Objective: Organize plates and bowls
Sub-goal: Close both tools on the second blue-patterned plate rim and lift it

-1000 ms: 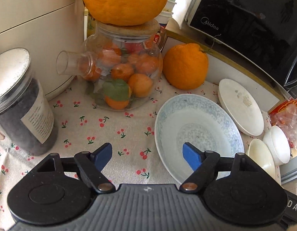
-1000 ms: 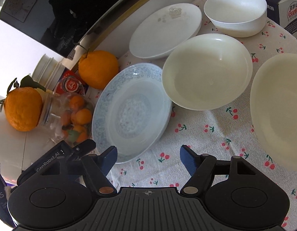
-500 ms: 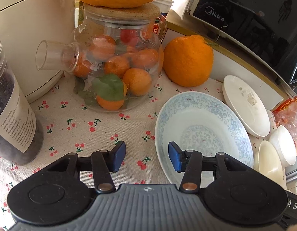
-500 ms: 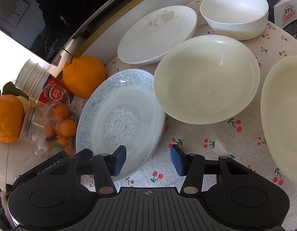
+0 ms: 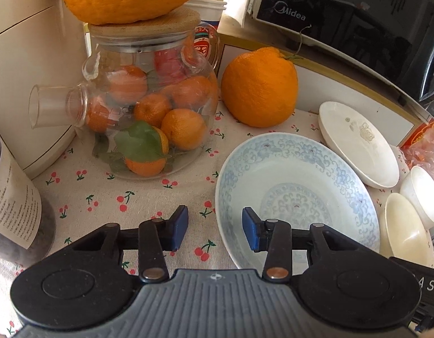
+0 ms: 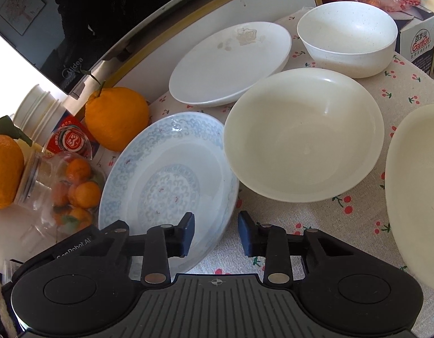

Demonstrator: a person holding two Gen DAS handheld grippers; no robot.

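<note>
Blue-patterned plate [image 5: 295,194] rim | between both grippers' closing jaws | angled down

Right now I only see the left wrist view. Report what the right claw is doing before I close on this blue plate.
Observer: The right claw straddles the blue plate at its near rim. Its jaws have just been closing, and the pads are not pressing yet.
Operator: Tell me what lies beyond the cream bowl.
Observer: A second cream bowl sits at the far right, apart from the first.
Operator: Name what's behind the white bowl.
Observer: A Ganten box.
</note>
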